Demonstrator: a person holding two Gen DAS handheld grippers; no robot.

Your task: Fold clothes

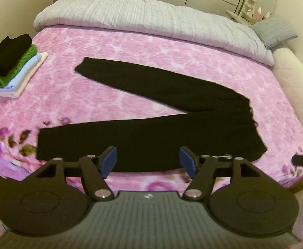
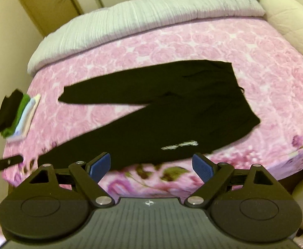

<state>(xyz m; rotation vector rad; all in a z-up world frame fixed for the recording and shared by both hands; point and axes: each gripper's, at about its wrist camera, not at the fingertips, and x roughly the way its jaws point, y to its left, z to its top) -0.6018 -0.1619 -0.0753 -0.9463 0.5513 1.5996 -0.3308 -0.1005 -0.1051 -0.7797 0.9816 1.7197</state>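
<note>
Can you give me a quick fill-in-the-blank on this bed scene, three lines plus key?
1. The long black fabric trousers lie spread on the ____ floral bedspread.
2. Both the left gripper and the right gripper are ____.
3. The top garment of the folded clothes stack is ____.

Missing words: pink; open; black

matt black cloth trousers (image 1: 172, 112) on a plush pink floral blanket (image 1: 130, 49).

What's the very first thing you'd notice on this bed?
The black trousers, spread flat with legs splayed apart across the middle of the pink flowery bedspread. Next, the stack of folded clothes near the bed's left edge, black on top, green beneath. Both the left gripper and right gripper are open, holding nothing.
</note>
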